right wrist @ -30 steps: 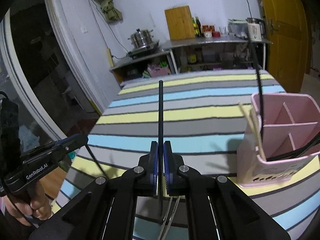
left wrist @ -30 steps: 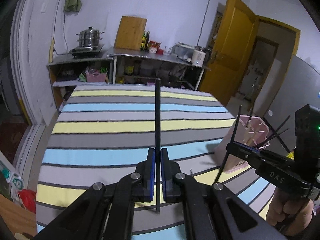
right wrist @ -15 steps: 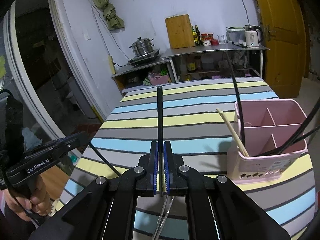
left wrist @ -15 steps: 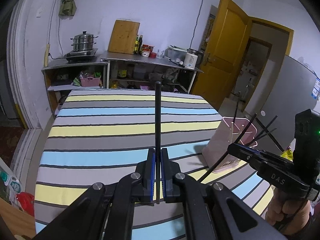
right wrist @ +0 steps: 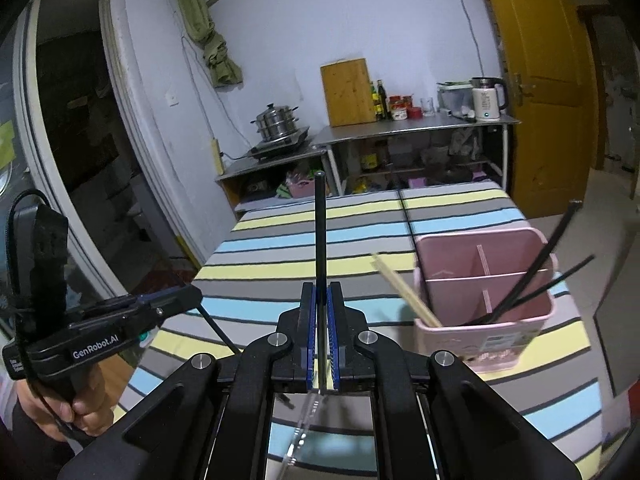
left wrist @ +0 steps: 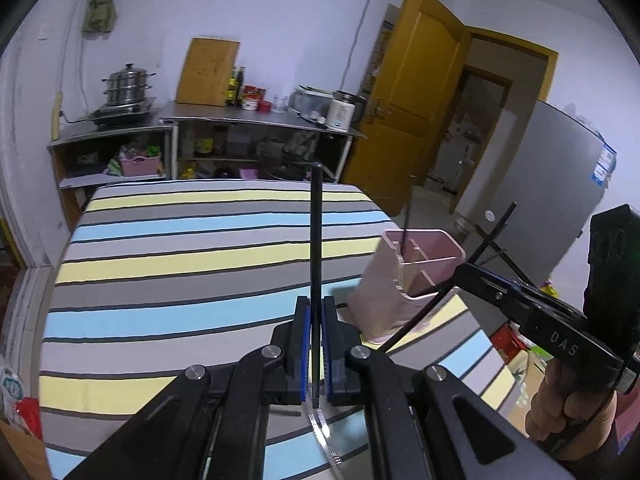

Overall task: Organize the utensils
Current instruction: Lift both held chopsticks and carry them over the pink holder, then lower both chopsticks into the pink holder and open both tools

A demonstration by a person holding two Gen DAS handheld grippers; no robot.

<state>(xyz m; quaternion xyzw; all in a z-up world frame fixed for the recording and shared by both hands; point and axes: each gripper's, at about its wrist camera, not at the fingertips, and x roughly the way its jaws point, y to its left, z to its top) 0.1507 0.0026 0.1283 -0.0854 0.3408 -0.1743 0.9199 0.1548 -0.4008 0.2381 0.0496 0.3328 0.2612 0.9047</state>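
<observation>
Left gripper [left wrist: 315, 344] clamped narrow on a black chopstick [left wrist: 316, 240], upright between the blue pads. Right gripper [right wrist: 321, 340] likewise pinched on a second black chopstick [right wrist: 320, 236]. Pink plastic utensil holder [right wrist: 486, 344] standing on the striped tablecloth [right wrist: 280, 240], to the right and near, split by thin dividers; two pale wooden chopsticks [right wrist: 404, 290] lean in its near-left cell, several black ones [right wrist: 532, 280] in the right cell.

Best done by carrying each stick over the right cell, tipping it near vertical, lowering until well inside, then easing the grip. Slim, smooth, rigid rods: likely to pivot or slip if loosened early. Light holder, probably easy to topple with a sideways knock.
</observation>
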